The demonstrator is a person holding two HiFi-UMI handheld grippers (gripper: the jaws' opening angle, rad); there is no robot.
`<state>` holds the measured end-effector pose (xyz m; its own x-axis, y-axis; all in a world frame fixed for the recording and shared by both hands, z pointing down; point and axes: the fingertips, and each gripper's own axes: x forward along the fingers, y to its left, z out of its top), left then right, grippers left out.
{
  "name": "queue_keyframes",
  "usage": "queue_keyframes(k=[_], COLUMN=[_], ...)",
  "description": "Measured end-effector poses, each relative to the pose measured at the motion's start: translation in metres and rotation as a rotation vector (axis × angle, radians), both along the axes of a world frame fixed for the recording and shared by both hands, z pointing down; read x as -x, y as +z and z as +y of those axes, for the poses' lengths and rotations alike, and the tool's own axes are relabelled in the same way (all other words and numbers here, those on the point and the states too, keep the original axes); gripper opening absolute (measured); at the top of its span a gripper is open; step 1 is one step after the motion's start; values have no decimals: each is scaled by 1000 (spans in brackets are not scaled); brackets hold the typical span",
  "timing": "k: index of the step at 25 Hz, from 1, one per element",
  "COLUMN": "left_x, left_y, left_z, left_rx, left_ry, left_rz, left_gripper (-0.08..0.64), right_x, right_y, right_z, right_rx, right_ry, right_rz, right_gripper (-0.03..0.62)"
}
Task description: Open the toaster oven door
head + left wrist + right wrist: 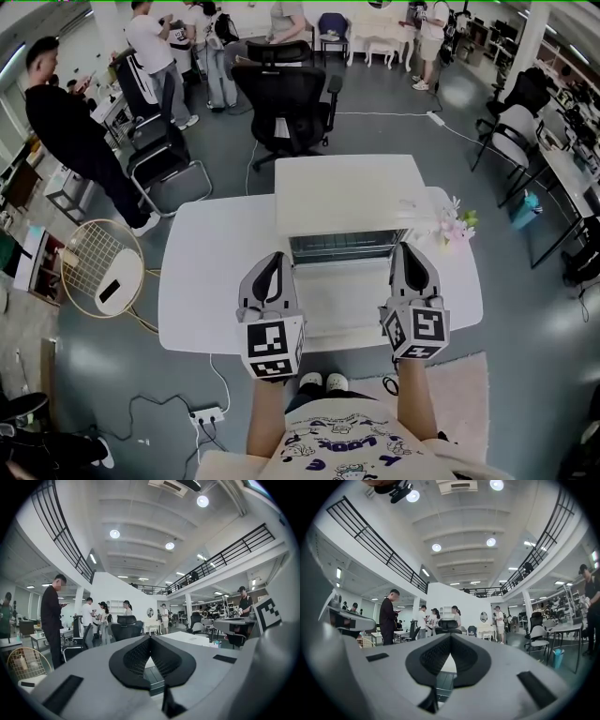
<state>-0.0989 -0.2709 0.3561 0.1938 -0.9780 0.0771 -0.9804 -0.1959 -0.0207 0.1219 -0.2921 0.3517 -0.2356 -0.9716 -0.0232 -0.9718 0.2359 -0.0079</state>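
Observation:
A white toaster oven (349,195) stands at the middle of the white table (202,281). Its front faces me, a wire rack (345,247) shows inside, and the door (342,298) appears to lie folded down flat toward me. My left gripper (275,256) hovers to the left of the door and my right gripper (405,247) to its right. Both are shut and hold nothing, and neither touches the oven. In the left gripper view the left gripper (150,638) points over the oven into the room. The right gripper (450,635) does the same in its own view.
A small pot of flowers (457,225) sits on the table at the oven's right. A black office chair (286,103) stands behind the table. A round wire side table (101,267) is at the left. A power strip (206,413) with cables lies on the floor. Several people stand farther back.

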Motion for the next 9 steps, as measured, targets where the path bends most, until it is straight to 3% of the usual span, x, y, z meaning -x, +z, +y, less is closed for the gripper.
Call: queue_keyframes(k=[9], left_x=[1], left_y=[-1], left_z=[-1], left_rx=[3], left_ry=[0], left_rz=[-3], left_gripper=[5], right_x=[-1], right_y=[-4], right_z=[-1], right_rx=[-1], right_ry=[2], right_rz=[18], right_gripper=[-4])
